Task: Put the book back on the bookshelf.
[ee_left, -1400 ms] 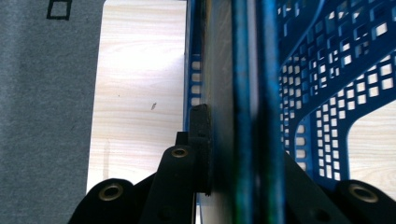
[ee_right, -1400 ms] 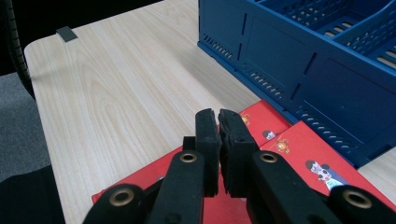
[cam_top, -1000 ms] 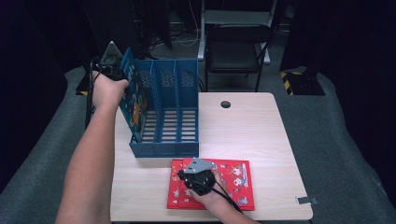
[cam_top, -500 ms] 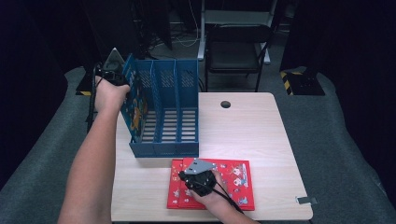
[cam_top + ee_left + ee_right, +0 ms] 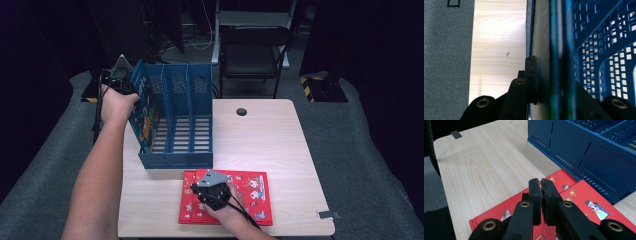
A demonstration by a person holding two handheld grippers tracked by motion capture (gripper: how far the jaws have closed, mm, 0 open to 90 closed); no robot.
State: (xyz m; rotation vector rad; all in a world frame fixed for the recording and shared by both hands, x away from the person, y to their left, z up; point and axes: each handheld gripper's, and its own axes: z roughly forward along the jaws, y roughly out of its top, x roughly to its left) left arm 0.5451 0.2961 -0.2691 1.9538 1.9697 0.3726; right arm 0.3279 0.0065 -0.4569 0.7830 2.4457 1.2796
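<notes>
A blue three-slot file rack stands at the table's back left. A blue picture book stands on edge in its leftmost slot, leaning a little. My left gripper is shut on the book's top back corner. In the left gripper view the jaws clamp the book's thin edge beside the rack's slotted wall. Red picture books lie flat at the front of the table. My right gripper rests over them, shut with nothing between its pads.
The wooden table has a cable hole at the back and a tape strip at the front right. A black chair stands behind it. Grey carpet lies left of the table edge. The rack's front wall is just beyond the red books.
My left hand has edged slightly to the right with the blue book still in its grip. The right gripper has stayed put on the red books.
</notes>
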